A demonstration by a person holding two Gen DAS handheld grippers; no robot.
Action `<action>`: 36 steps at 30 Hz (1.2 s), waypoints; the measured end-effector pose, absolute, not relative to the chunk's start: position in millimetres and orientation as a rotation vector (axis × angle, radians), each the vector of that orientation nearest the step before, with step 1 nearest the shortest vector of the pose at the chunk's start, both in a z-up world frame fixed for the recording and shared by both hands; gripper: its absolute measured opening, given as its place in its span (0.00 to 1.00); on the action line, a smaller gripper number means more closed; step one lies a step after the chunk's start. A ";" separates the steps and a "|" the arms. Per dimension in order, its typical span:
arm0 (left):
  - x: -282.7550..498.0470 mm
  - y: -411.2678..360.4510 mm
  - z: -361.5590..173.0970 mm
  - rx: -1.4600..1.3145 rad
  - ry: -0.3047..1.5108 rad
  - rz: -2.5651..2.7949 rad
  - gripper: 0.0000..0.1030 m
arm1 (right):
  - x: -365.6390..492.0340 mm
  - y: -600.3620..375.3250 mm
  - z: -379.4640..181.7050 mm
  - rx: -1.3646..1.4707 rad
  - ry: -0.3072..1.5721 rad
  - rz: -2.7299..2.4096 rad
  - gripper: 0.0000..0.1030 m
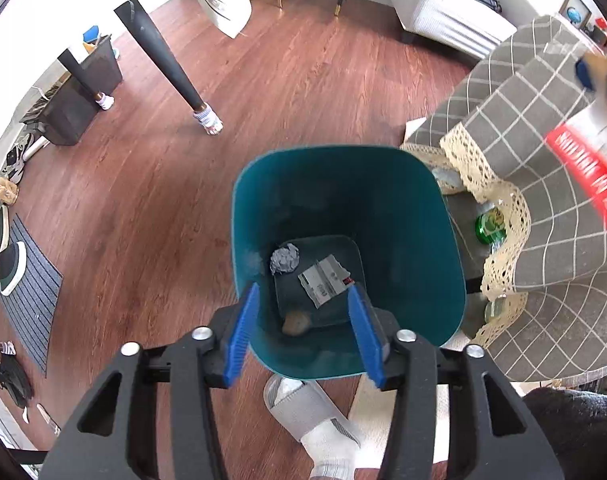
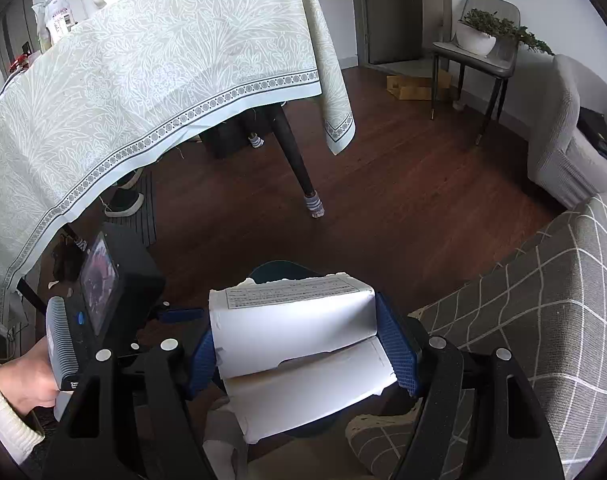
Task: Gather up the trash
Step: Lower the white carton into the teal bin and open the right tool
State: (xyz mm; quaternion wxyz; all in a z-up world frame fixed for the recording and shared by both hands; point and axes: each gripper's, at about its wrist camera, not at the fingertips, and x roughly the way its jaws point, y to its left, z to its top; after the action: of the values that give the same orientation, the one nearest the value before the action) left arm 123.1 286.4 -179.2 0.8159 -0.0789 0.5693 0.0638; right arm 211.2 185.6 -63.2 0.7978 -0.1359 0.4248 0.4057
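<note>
Between our left gripper's (image 1: pixel 303 322) blue ribbed pads there's nothing at all, jaws standing apart right over the mouth of the teal plastic bin (image 1: pixel 415 208), so we'd say that hand's drop is done. Down on the bin floor sit a crumpled grey paper ball (image 1: pixel 284 258), a flat printed wrapper (image 1: pixel 323 280) and a small brownish lump (image 1: pixel 296 323). Our right gripper (image 2: pixel 303 344) is clamped on a torn white cardboard box (image 2: pixel 291 320), matte, flattened and ragged along the edge, with a printed label strip on top. That box is the trash in hand, and only a sliver of the bin's rim (image 2: pixel 279 267) peeks out behind it in the right wrist view. Next move, we reckon: carry the box over the opening and let go, tilting it because it's wide and stiff. Off to the side hangs a grey checked tablecloth (image 1: pixel 523 112) with cream lace trim, above glossy reddish wood-look flooring (image 1: pixel 263 100).
</note>
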 end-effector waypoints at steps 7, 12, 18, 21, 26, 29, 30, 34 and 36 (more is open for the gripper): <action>112.6 310.8 -145.9 -0.257 1.096 0.192 0.60 | 216.5 195.4 -87.5 -0.300 0.972 0.846 0.70; 104.5 321.2 -121.3 -0.282 1.018 0.225 0.61 | 217.4 205.6 -106.4 -0.321 1.010 0.828 0.70; 97.0 324.2 -93.7 -0.317 0.932 0.238 0.62 | 217.3 215.1 -126.5 -0.338 1.047 0.817 0.70; 96.2 321.2 -79.4 -0.323 0.890 0.239 0.61 | 215.3 218.2 -134.0 -0.354 1.059 0.815 0.70; 95.6 309.8 -54.3 -0.318 0.820 0.211 0.58 | 217.3 220.9 -149.4 -0.376 1.092 0.796 0.70; 94.3 304.4 -45.6 -0.310 0.799 0.190 0.53 | 218.7 222.2 -157.7 -0.385 1.112 0.788 0.70; 93.8 302.7 -42.8 -0.309 0.794 0.190 0.49 | 219.1 223.2 -160.3 -0.388 1.117 0.785 0.70; 89.4 297.2 -26.2 -0.323 0.761 0.176 0.41 | 217.8 227.7 -169.9 -0.399 1.137 0.787 0.78; 87.1 294.1 -16.1 -0.327 0.734 0.160 0.40 | 215.7 227.4 -171.7 -0.411 1.135 0.786 0.80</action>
State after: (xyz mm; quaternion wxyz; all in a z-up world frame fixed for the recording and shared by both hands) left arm 87.1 294.1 -16.1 0.9172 -0.1591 0.3568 0.0778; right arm 215.7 227.4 -171.7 0.7517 -0.1882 0.5197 0.3598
